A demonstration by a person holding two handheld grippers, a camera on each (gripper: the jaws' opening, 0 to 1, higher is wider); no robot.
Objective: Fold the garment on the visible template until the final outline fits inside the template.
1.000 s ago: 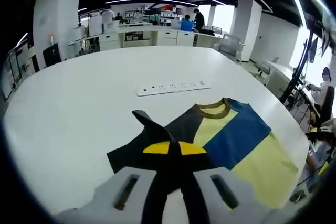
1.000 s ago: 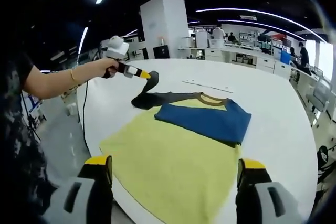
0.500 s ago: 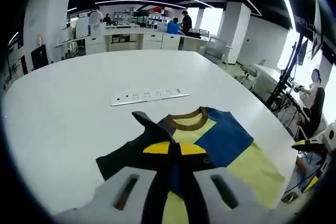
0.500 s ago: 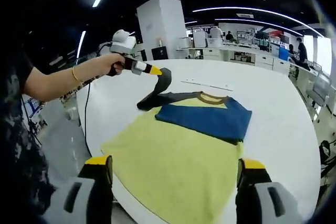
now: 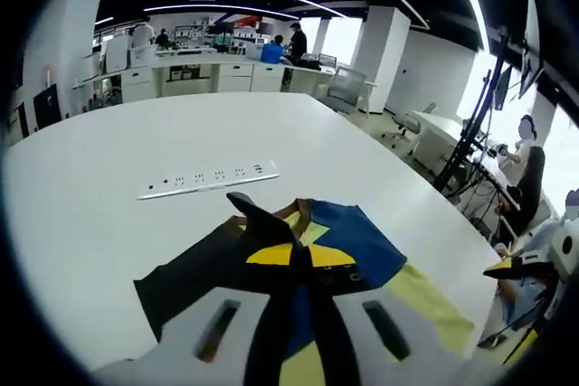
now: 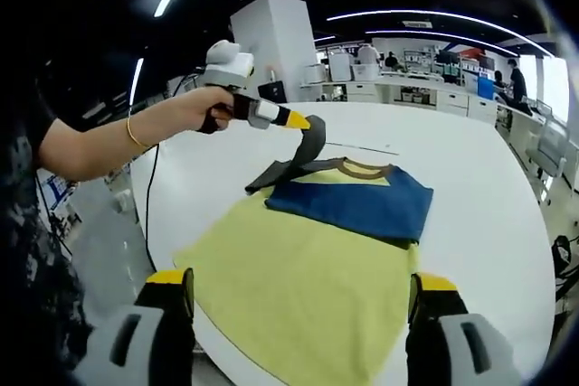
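In the left gripper view, the left gripper (image 5: 294, 255) is seen with its 2 yellow-tipped jaws pressed together on the dark sleeve (image 5: 256, 216) of the T-shirt (image 5: 348, 240), a fold of which stands up just above the tips. The yellow, blue and dark T-shirt is spread on the white table (image 5: 109, 160) from 6 towards 4 o'clock. A white power strip (image 5: 206, 180) lies at 11 o'clock of the tips.

In the right gripper view, the right gripper (image 6: 301, 291) is held wide open with nothing between its jaws, above the near yellow hem. At 11 o'clock, the sleeve is lifted off the table by the left gripper, gripped in a hand (image 6: 201, 106).
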